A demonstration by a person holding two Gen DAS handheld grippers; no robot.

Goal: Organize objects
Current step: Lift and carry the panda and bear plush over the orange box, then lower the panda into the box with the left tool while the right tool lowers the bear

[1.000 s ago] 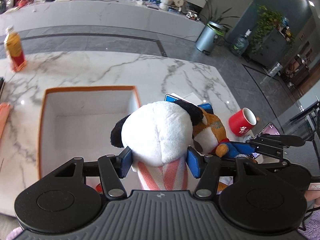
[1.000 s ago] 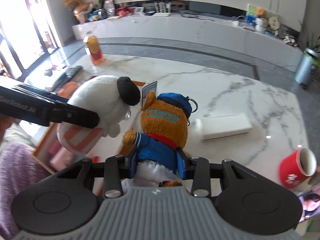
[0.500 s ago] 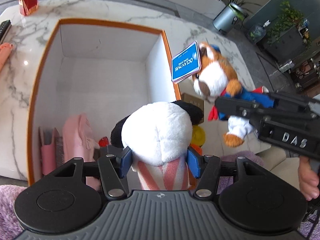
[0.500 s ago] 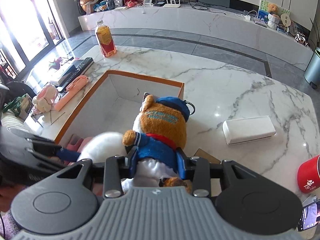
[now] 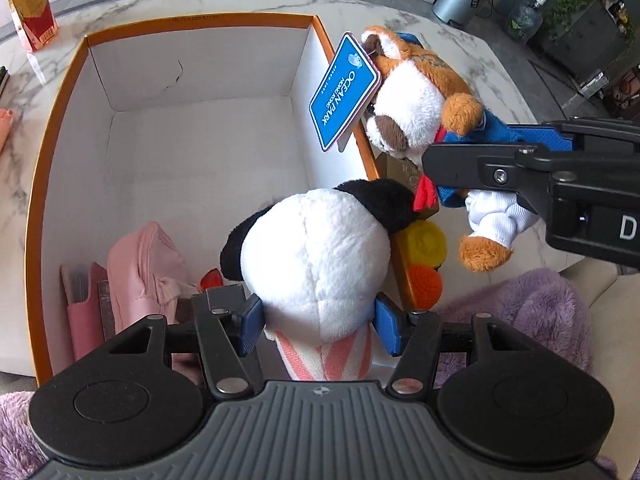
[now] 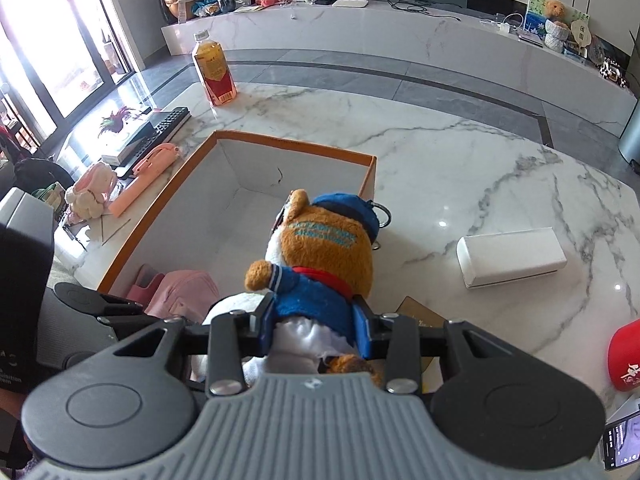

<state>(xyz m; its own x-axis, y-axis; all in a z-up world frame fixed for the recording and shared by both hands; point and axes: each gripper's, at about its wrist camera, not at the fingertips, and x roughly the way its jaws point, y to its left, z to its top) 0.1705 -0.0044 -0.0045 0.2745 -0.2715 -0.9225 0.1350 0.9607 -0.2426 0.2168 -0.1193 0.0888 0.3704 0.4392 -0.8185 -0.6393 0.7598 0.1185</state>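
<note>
Dropping toward the orange box [image 5: 56,128], the left gripper [image 5: 318,326] stayed clamped on the panda plush [image 5: 316,256] and the right gripper [image 6: 314,326] pinched the bear plush [image 6: 320,264]; looked like both were going in.

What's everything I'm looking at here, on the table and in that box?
box: one, orange rim, white inside, on the marble table
panda plush: one, black and white, held over the box's near end
bear plush: one, brown in a blue jacket, held over the box's right edge
blue tag: one, hanging by the bear's head
pink pouch: one, inside the box
drink bottle: one, amber, far side of the table
white case: one, right of the box
red mug: one, table's right edge
left tongs: shut on the panda
right tongs: shut on the bear
</note>
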